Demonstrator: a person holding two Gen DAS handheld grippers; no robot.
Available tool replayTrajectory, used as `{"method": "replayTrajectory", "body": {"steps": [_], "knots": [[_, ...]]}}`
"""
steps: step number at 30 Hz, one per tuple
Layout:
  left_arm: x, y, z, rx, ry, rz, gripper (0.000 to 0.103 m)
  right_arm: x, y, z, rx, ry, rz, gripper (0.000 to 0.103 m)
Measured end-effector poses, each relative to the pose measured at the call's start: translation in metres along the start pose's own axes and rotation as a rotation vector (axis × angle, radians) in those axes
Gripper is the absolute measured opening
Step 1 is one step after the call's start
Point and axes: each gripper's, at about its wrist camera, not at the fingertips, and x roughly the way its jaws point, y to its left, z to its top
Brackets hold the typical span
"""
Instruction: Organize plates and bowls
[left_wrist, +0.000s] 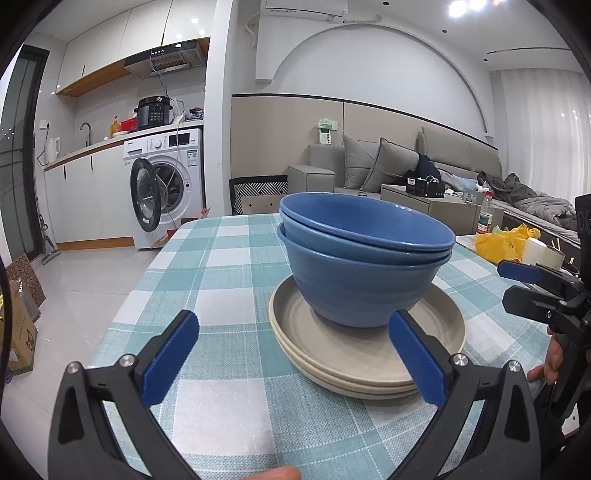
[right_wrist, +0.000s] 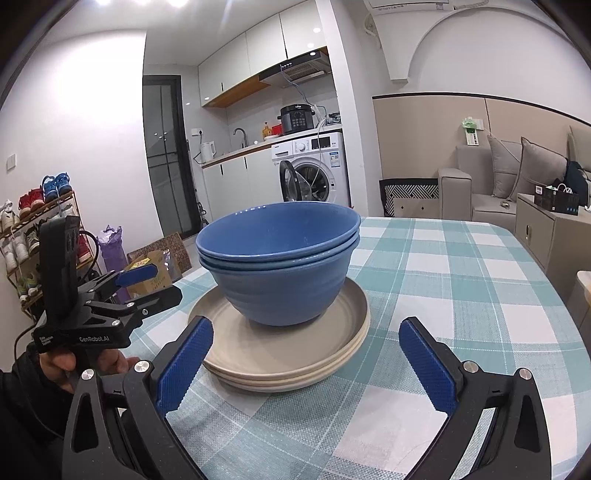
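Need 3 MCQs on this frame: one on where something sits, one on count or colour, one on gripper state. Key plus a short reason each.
1. Where do the blue bowls sit?
A. on the beige plates
B. beside the plates
C. on the bare tablecloth

2. How many bowls are nested?
A. one
B. three
C. five

3. How does the left gripper stand?
A. shut on a plate
B. shut on a bowl
C. open, holding nothing

Key: 1 A, the bottom bowl rests in the top plate; 2 B, three rims show in both views; 3 C, its fingers are spread apart near the plates, and the right gripper is open too.
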Motion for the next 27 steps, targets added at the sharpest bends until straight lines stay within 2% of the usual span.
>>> {"method": "replayTrajectory", "body": {"steps": [27], "knots": [[0.0013,-0.0013,-0.0034,0.005,-0.006,-0.014,0.103,0.0011,-0.0003,-0.0044,0.009,0.004,0.002,0.102]]}}
